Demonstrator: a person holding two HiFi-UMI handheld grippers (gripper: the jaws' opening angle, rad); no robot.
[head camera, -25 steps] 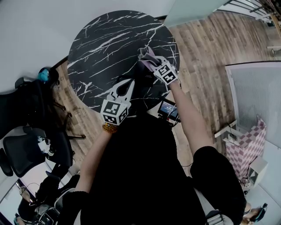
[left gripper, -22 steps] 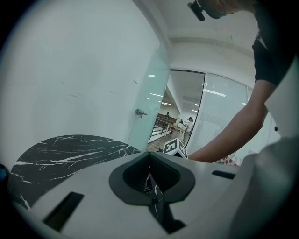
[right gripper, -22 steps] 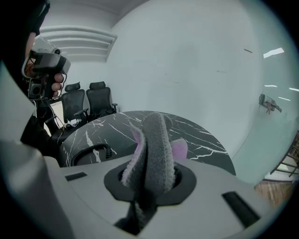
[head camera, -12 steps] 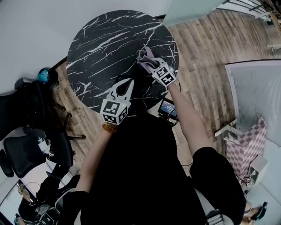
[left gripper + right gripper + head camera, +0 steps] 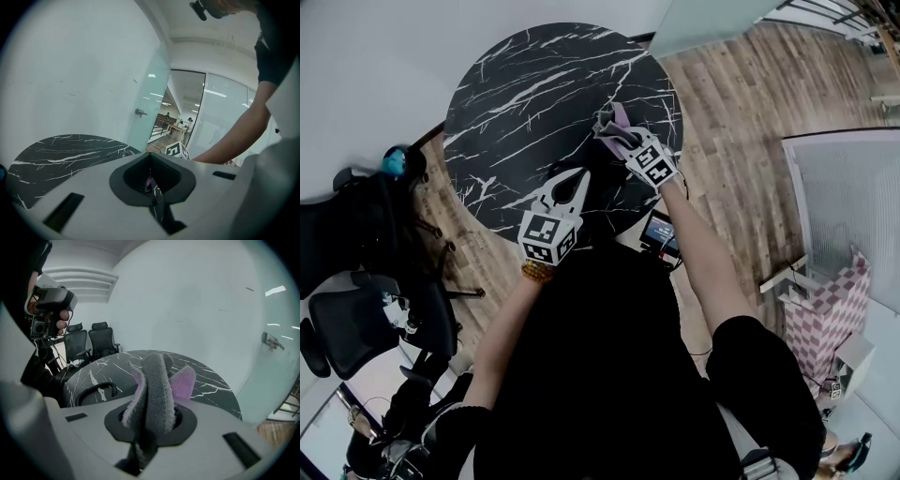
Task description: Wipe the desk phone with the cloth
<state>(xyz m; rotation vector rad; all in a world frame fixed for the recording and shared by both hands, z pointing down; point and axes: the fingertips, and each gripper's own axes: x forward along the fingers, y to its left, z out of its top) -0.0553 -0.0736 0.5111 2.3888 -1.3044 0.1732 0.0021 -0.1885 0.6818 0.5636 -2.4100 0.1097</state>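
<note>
Grey fleece with a lilac underside, the cloth (image 5: 154,380) rose bunched and upright from my right gripper (image 5: 628,142), whose jaws were clamped on its lower fold, over the near right part of the black marble table (image 5: 516,84). My left gripper (image 5: 578,178) hung over the table's near edge, jaws pressed together on nothing. On the table top, left of the cloth in the right gripper view, lay a coiled phone cord (image 5: 96,391); I could not separate the desk phone's body from the dark top. Print I could make out: a black-and-white square marker (image 5: 547,236) on each gripper's cube. A small lit screen (image 5: 662,232) below the table's edge was too small to read.
</note>
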